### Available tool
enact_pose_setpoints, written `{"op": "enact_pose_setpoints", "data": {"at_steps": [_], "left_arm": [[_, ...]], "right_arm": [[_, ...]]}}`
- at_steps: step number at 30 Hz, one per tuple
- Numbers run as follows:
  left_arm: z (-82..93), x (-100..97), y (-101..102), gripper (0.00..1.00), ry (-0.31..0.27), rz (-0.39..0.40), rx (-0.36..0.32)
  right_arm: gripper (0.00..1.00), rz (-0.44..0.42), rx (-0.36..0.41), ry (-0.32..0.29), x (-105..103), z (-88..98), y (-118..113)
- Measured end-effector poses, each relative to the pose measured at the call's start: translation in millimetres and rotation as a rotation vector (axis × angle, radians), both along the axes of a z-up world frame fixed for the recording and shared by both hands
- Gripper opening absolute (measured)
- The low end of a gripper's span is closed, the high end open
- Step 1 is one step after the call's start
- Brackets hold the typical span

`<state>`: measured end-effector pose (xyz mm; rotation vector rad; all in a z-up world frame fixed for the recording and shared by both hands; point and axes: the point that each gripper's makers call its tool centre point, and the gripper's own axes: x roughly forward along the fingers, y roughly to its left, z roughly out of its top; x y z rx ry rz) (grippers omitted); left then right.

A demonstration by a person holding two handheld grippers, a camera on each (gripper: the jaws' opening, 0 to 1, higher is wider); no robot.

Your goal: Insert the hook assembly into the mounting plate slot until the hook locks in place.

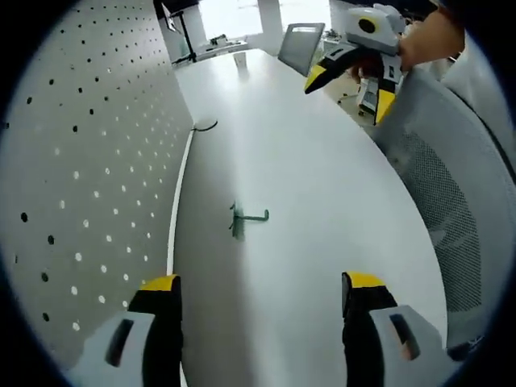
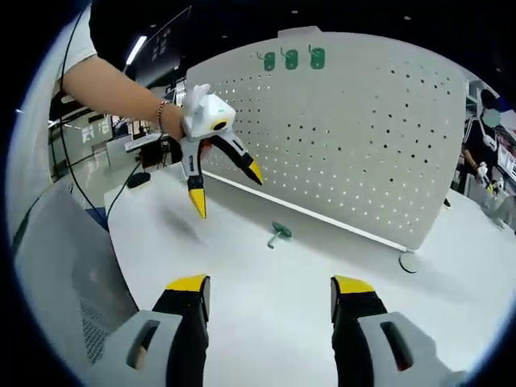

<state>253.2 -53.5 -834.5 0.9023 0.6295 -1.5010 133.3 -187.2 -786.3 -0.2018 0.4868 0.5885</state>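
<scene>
Right now both claws stand released and grasp nothing: the left claw (image 1: 262, 302) hangs over the white surface (image 1: 322, 185) with its jaws apart, and the right claw (image 2: 270, 302) does the same in its own view. Just beyond, the green hook assembly (image 1: 242, 219) lies flat on the surface near the foot of the white perforated mounting plate (image 2: 355, 129), well apart from either claw. Being small and thin, it could probably skid or twist away if a jaw lands off-centre, or be pinched at a slant that will not line up with a slot. Farther up, three green hooks (image 2: 292, 58) hang along the plate's top edge; a careless reach could knock them.
</scene>
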Motion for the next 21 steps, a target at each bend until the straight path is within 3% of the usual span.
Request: {"op": "enact_pose_setpoints", "data": {"at_steps": [21], "left_arm": [[-11.7,8.7,-38,0.82,0.014,-0.089,0.035]], "right_arm": [[0.61,0.014,-0.017,0.028,-2,-7.3,3]]}}
